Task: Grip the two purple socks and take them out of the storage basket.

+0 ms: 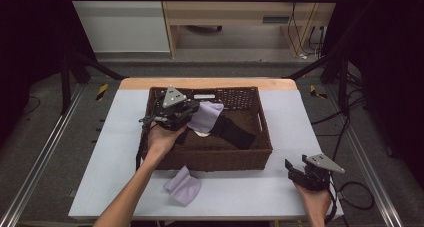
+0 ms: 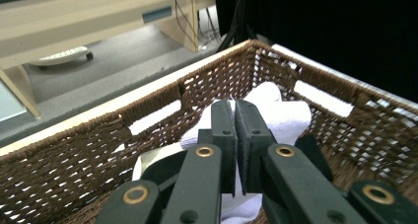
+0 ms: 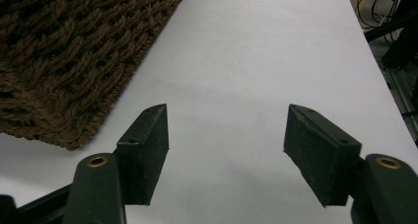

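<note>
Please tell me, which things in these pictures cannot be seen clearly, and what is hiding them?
- High view: the left gripper and hand cover part of the lavender cloth and the basket floor beneath.
- Left gripper view: the shut jaws hide the middle of the white cloth, so whether any cloth is pinched cannot be told.
- Right gripper view: the basket is cut off by the frame's edge.
- High view: the black cloth is too dark to identify.

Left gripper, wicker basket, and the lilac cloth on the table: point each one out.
left gripper (image 2: 235,130), left gripper view, where the shut jaw tips meet.
wicker basket (image 1: 215,159), high view, on its near outer wall.
lilac cloth (image 1: 183,187), high view, on the middle of the crumpled fabric.
</note>
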`<state>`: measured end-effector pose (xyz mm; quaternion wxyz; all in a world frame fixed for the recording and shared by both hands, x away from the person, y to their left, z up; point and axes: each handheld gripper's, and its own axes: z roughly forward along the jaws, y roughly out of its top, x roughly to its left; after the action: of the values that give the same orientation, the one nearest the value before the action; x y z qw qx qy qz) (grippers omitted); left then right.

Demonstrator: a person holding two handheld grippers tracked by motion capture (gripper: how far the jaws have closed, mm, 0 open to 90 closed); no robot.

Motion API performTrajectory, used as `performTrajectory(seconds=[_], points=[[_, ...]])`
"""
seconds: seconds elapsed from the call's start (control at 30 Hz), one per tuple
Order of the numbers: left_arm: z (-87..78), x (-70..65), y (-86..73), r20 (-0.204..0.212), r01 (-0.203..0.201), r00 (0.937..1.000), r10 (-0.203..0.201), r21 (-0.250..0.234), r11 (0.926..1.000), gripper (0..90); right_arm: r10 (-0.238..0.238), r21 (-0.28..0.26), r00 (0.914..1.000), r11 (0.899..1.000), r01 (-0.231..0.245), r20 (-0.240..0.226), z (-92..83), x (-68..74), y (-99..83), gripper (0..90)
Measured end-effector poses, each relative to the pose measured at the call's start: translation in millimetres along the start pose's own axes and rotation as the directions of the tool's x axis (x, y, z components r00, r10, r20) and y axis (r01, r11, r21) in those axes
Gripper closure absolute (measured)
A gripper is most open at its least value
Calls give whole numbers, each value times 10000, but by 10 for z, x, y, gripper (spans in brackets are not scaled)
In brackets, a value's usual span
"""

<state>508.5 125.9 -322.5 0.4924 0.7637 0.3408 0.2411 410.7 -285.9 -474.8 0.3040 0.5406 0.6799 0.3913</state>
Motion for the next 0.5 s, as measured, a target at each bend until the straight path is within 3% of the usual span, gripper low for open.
performTrajectory(seconds=[0.13,0.5], points=[[-167,4,-4,157,235,9996,-227,-516,9984,865,-3,-5,10000,10000,3,9,-8,1,-3,337],[-585,-23,-56,404,98,9992,-46,-1282,9917,865,41,-3,10000,10000,-41,-12,-27,-13,-16,338]])
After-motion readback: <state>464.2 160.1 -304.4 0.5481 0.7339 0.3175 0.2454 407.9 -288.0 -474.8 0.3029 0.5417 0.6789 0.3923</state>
